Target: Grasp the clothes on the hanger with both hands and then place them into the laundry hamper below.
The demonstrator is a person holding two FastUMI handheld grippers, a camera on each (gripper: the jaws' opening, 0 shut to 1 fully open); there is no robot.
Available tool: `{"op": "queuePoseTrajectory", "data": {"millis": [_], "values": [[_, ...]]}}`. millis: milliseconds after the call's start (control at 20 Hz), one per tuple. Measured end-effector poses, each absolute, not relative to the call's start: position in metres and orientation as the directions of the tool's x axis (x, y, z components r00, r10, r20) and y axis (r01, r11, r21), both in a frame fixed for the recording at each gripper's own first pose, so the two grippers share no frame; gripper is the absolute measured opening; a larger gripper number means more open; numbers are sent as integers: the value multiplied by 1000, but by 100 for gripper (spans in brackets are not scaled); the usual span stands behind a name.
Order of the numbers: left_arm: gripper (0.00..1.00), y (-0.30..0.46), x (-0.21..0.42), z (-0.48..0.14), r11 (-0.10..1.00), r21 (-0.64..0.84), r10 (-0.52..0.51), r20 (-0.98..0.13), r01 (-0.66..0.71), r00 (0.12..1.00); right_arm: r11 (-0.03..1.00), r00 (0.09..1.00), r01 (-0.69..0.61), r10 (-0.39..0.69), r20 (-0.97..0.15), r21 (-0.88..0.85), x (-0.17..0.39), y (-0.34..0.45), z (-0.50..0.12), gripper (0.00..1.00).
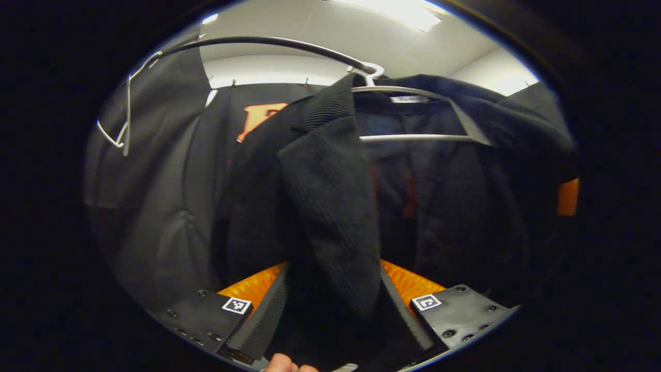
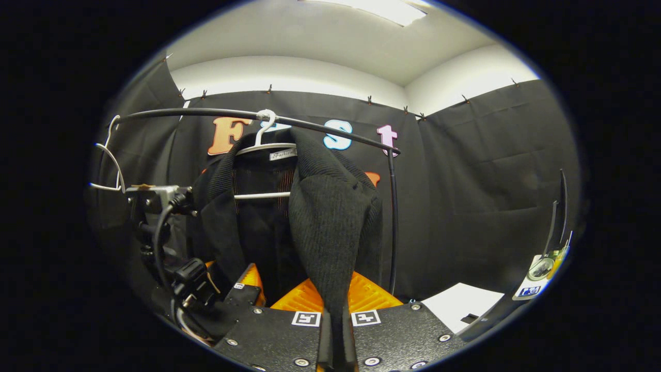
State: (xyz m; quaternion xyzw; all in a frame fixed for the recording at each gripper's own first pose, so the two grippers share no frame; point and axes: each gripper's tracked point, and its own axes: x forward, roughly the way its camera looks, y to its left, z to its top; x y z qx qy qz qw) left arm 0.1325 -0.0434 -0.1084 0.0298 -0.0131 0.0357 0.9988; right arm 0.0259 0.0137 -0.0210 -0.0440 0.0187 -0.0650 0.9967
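Note:
A black ribbed garment (image 1: 330, 196) hangs on a white hanger (image 1: 413, 138) from a black rail (image 1: 268, 42). One front flap is folded over and drops between the fingers of my left gripper (image 1: 333, 320), whose jaws stand wide apart, open around the cloth. In the right gripper view the same garment (image 2: 330, 217) hangs on the hanger (image 2: 263, 147), and my right gripper (image 2: 336, 336) is shut on the lower end of the right-hand fold. The left gripper (image 2: 248, 284) with its cables shows at the garment's left side.
An empty white hanger (image 2: 106, 165) hangs at the rail's left end (image 1: 124, 124). The rail's upright post (image 2: 393, 222) stands just right of the garment. A white sheet (image 2: 459, 305) lies low at the right. A fingertip (image 1: 284, 366) shows at the bottom edge.

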Motion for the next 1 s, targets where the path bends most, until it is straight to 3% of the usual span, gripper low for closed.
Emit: {"op": "queuePoseTrajectory", "data": {"millis": [250, 350, 450, 600, 650, 750, 800, 950, 1000], "values": [[99, 16, 133, -92, 984, 112, 130, 61, -136, 990, 982, 992, 120, -125, -20, -145, 27, 8, -24, 8], [90, 24, 136, -82, 991, 93, 92, 50, -96, 995, 984, 994, 104, -107, -19, -143, 30, 12, -26, 8], [63, 34, 129, -72, 993, 78, 85, 41, -88, 996, 987, 995, 88, -92, -23, -135, 32, 15, -28, 7], [22, 18, 116, -45, 999, -2, -38, 86, 39, 996, 990, 997, 71, -72, -1, -125, 31, 17, -23, 7], [17, 16, 109, -40, 997, -22, -69, 93, 71, 993, 987, 996, 85, -85, 7, -134, 30, 14, -21, 7], [18, 20, 96, -28, 997, -19, -76, 106, 78, 991, 979, 992, 128, -124, 36, -160, 23, 3, -12, 4], [19, 25, 92, -20, 998, -5, -57, 117, 58, 991, 976, 989, 144, -136, 58, -162, 20, -1, -4, 4], [9, 35, 83, 6, 999, -49, -14, 163, 23, 987, 973, 979, 177, -159, 129, -149, 15, -8, 25, 2], [11, 34, 84, 10, 997, -72, -16, 160, 28, 987, 969, 974, 191, -167, 155, -154, 12, -13, 36, 2]]}}
